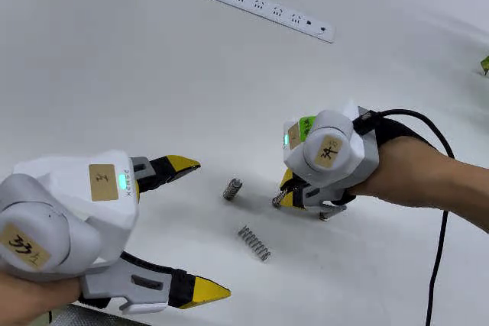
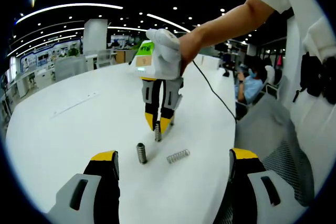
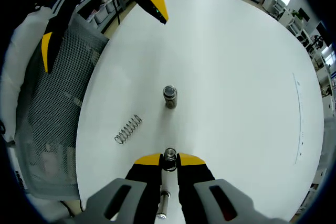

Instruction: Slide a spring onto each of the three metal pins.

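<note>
Right gripper (image 3: 169, 161): jaws clamped on a spring (image 3: 169, 155) at their tips, low over the bench (image 1: 153, 74). Left gripper (image 1: 210, 227): jaws wide apart. A second spring (image 1: 232, 188) stands upright nearby. A third spring (image 1: 254, 242) lies flat.

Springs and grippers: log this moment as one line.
right gripper: shut on spring | left gripper: open, apart | second spring: upright on table | third spring: lying loose

White table (image 1: 114, 74): power strip (image 1: 266, 10) far side, upright spring (image 1: 232, 188) mid, loose spring (image 1: 254, 243) nr it.
</note>
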`<state>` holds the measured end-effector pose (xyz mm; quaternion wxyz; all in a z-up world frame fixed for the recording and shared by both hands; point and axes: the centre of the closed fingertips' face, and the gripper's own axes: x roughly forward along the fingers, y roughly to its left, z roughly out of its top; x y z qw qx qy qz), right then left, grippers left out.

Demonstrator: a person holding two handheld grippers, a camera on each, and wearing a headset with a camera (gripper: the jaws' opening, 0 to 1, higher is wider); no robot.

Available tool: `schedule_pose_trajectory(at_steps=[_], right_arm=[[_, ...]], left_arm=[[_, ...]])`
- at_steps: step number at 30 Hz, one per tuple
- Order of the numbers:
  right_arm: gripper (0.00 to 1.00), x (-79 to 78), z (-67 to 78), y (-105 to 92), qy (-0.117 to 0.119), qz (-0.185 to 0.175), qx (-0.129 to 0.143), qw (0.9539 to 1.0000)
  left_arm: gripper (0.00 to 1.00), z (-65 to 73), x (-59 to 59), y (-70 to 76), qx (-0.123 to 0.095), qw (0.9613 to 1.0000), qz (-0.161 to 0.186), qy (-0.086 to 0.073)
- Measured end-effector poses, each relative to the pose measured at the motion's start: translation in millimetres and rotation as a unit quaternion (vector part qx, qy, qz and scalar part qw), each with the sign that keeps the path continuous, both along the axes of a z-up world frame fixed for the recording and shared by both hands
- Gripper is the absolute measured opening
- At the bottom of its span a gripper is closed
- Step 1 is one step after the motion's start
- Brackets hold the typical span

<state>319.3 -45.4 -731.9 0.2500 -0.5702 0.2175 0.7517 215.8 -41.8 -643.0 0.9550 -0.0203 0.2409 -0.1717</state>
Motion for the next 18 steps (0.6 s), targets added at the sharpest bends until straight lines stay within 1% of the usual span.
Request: schedule_pose_trajectory(at_steps=[12, 18], right_arm=[[0.12, -1.5, -0.7, -0.9, 0.003, -0.004, 0.000, 1.0000], [0.13, -0.5, -1.7, -1.3, 0.003, -0.005, 0.002, 1.0000]], left_arm=[[0.88, -0.9, -0.5, 0.6, -0.001, 1.0000, 0.000, 0.002], [0.88, 1.7, 0.8, -0.6, 0.001, 1.0000, -0.001, 0.001]])
